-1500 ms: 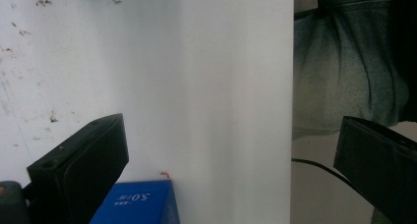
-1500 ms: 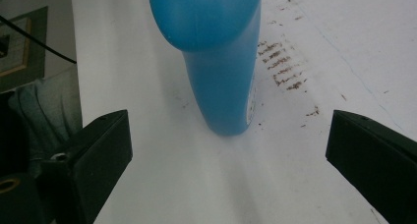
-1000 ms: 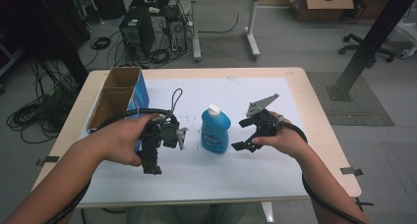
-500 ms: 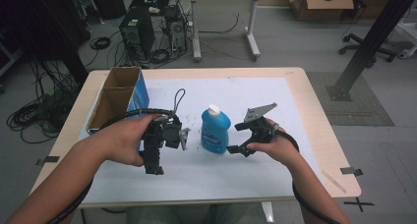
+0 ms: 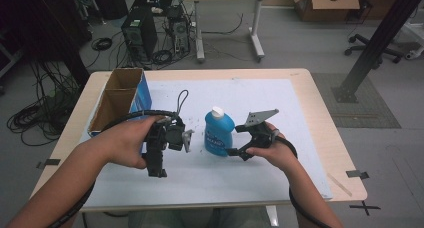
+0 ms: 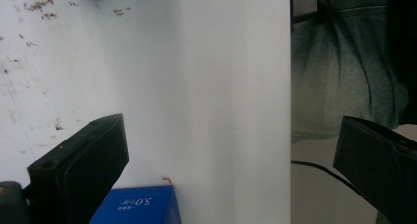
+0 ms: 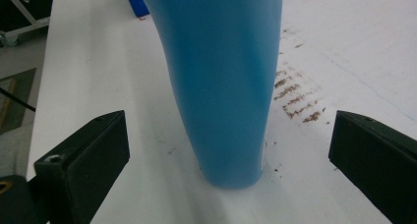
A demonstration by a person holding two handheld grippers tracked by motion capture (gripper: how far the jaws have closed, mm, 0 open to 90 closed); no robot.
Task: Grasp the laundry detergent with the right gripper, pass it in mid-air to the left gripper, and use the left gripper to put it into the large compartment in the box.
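while right claw (image 7: 223, 135) gapes round blue bottle (image 5: 219, 133), white mat (image 5: 260, 178) bare toward near edge

Blue bottle (image 5: 218, 133), white cap (image 5: 216, 111), black jaws.

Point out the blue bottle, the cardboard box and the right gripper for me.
blue bottle (image 5: 219, 133): high view, on its labelled body.
cardboard box (image 5: 142, 90): high view, on its blue outer side wall.
right gripper (image 5: 236, 140): high view, between its open fingertips beside the bottle.
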